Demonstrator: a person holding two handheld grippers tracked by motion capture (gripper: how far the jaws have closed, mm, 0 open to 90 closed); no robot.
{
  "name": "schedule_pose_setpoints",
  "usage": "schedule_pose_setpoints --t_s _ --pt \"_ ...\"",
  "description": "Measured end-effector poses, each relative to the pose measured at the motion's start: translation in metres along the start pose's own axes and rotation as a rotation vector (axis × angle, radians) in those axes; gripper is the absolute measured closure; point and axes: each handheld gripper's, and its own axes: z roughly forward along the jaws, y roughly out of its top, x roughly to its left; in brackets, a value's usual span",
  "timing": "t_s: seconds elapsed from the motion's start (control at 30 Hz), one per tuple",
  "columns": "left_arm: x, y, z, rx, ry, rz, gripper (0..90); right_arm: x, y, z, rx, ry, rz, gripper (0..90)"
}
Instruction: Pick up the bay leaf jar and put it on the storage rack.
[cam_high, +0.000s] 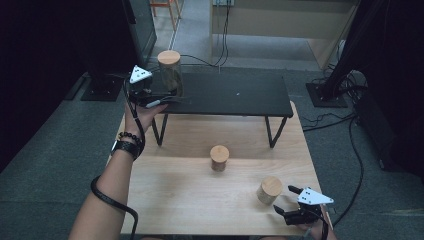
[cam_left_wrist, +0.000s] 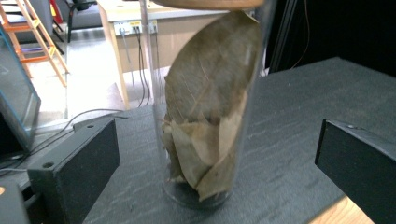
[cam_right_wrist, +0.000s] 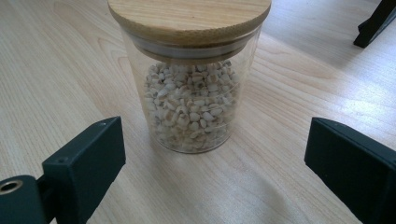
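A tall clear jar of dried leaves (cam_high: 170, 72) with a wooden lid stands upright at the left end of a black shelf (cam_high: 235, 95). My left gripper (cam_high: 166, 98) is open at the jar's base. In the left gripper view the leaf jar (cam_left_wrist: 210, 116) sits between the two jaws with a gap on each side. A short glass jar of pale grains (cam_high: 269, 190) stands on the wooden table (cam_high: 190, 200) near its front right. My right gripper (cam_high: 285, 199) is open just right of it. The grain jar (cam_right_wrist: 191, 93) stands ahead of the jaws, untouched.
A third small jar with a wooden lid (cam_high: 219, 157) stands mid-table in front of the shelf. The shelf's black legs (cam_high: 272, 131) rest on the table. Cables (cam_high: 345, 135) and dark stands lie on the floor to the right and left.
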Motion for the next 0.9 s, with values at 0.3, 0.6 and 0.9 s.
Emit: schedule_pose_setpoints --t_s 0.3,0.6,0.9 --pt "-0.012 -0.004 -0.011 0.011 -0.025 0.024 0.0 0.000 0.000 0.000 0.003 0.004 -0.004 5.2" --pt "-0.019 -0.013 -0.023 0.018 -0.023 0.028 0.3 -0.001 0.000 0.000 0.004 0.008 -0.004 5.2" --pt "-0.021 -0.027 -0.037 0.007 -0.019 0.032 0.3 -0.001 0.000 0.000 0.003 0.007 -0.003 5.2"
